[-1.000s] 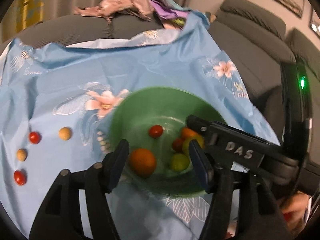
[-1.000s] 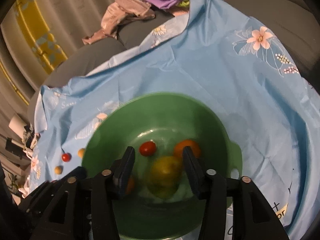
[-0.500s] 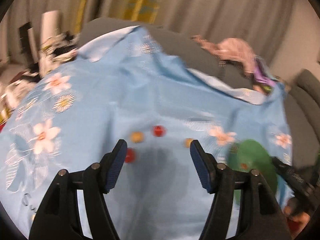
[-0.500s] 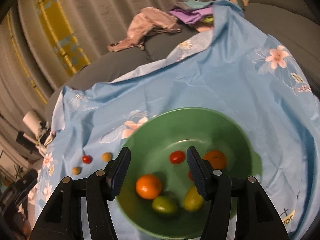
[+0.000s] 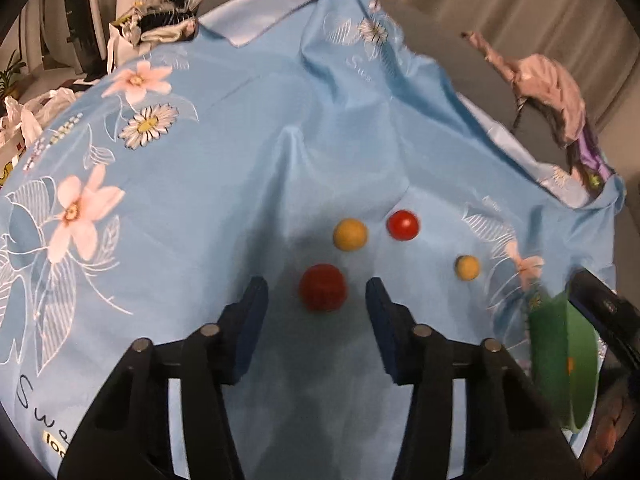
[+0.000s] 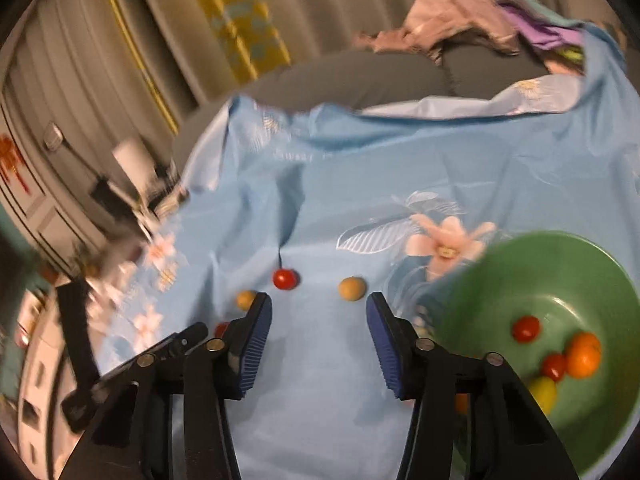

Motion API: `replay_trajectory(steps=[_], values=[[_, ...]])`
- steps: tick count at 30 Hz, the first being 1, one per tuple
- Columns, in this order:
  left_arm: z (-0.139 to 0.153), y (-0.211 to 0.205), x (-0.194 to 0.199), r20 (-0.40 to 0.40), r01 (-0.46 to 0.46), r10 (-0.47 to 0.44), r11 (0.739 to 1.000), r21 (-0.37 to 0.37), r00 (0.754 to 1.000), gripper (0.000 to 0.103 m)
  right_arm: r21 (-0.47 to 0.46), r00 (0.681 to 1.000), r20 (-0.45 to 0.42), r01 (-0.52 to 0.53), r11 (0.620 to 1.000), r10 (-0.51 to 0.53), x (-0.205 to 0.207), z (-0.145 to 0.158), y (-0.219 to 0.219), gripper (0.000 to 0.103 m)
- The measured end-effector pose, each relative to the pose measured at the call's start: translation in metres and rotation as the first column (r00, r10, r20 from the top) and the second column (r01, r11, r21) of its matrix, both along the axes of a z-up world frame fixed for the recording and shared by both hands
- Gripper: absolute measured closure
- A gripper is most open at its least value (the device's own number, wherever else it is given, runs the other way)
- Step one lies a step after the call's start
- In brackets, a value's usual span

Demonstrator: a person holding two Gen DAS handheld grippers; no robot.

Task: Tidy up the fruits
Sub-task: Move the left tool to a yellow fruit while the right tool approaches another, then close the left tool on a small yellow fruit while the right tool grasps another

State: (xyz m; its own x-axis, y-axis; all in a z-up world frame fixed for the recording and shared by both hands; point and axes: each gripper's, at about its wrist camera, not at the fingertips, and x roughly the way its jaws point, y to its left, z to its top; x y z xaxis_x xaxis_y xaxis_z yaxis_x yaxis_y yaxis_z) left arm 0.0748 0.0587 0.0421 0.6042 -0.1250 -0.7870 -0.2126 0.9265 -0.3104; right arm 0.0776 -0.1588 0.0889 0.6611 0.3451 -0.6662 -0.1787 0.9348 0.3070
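Observation:
Several small loose fruits lie on the blue flowered cloth [image 5: 240,168]. My left gripper [image 5: 315,300] points down at a red tomato [image 5: 323,287], which sits between its blue fingertips. The jaws are closing and the pads stand clear of it. Just beyond lie a yellow fruit [image 5: 350,233], a second red tomato [image 5: 403,225] and a smaller yellow fruit [image 5: 467,267]. My right gripper [image 6: 318,312] hovers over bare cloth, its jaws closing on nothing. A red tomato [image 6: 285,279] and a yellow fruit [image 6: 352,289] lie ahead of it. The green bowl [image 6: 560,264] at its right holds several fruits.
The cloth covers a grey sofa [image 6: 360,80] with crumpled clothes [image 6: 448,12] on its back. The bowl's outer wall [image 5: 548,344] shows at the left wrist view's right edge. Household clutter [image 5: 152,28] sits beyond the cloth's far left corner. Curtains hang behind.
The left gripper swung away from the bowl to the loose fruits and came down around a red tomato. The right gripper slid left off the bowl. Both pairs of jaws stand narrower.

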Motion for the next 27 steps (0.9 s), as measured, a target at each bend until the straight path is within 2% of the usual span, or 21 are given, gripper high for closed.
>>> replay_trajectory(steps=[4, 9, 11, 14, 17, 19, 22, 24, 27], values=[[-0.007, 0.002, 0.011, -0.028, 0.002, -0.002, 1.000, -0.002, 1.000, 0.058, -0.159, 0.996, -0.085, 0.023, 0.987, -0.037, 0.046, -0.026, 0.029, 0.058], [0.003, 0.001, 0.029, 0.018, 0.045, -0.044, 0.999, -0.026, 0.999, 0.058, -0.208, 0.990, -0.126, 0.042, 0.977, -0.069, 0.072, -0.049, 0.032, 0.058], [-0.002, -0.002, 0.039, -0.008, 0.078, -0.078, 0.997, -0.018, 0.997, 0.058, -0.227, 0.986, -0.147, 0.044, 0.973, -0.079, 0.076, -0.058, 0.029, 0.058], [-0.010, -0.007, 0.056, -0.045, 0.077, -0.076, 0.997, 0.024, 0.996, 0.059, -0.228, 0.982, -0.174, 0.036, 0.973, -0.077, 0.083, -0.067, 0.030, 0.058], [-0.020, -0.008, 0.066, -0.067, 0.103, -0.106, 0.993, -0.051, 0.992, 0.059, -0.213, 0.978, -0.199, 0.023, 0.977, -0.066, 0.090, -0.076, 0.032, 0.058], [-0.025, -0.010, 0.070, -0.084, 0.115, -0.120, 0.991, -0.062, 0.989, 0.059, -0.228, 0.975, -0.209, 0.025, 0.973, -0.074, 0.092, -0.081, 0.033, 0.061], [-0.028, -0.011, 0.073, -0.078, 0.095, -0.098, 0.995, -0.037, 0.992, 0.065, -0.244, 0.980, -0.184, 0.032, 0.969, -0.078, 0.090, -0.079, 0.034, 0.073], [-0.029, -0.011, 0.074, -0.072, 0.078, -0.081, 0.996, -0.042, 0.994, 0.076, -0.214, 0.980, -0.186, 0.035, 0.976, -0.076, 0.089, -0.078, 0.031, 0.074], [-0.031, -0.013, 0.075, -0.061, 0.089, -0.091, 0.996, -0.033, 0.994, 0.077, -0.188, 0.978, -0.193, 0.045, 0.981, -0.082, 0.088, -0.077, 0.028, 0.074]])
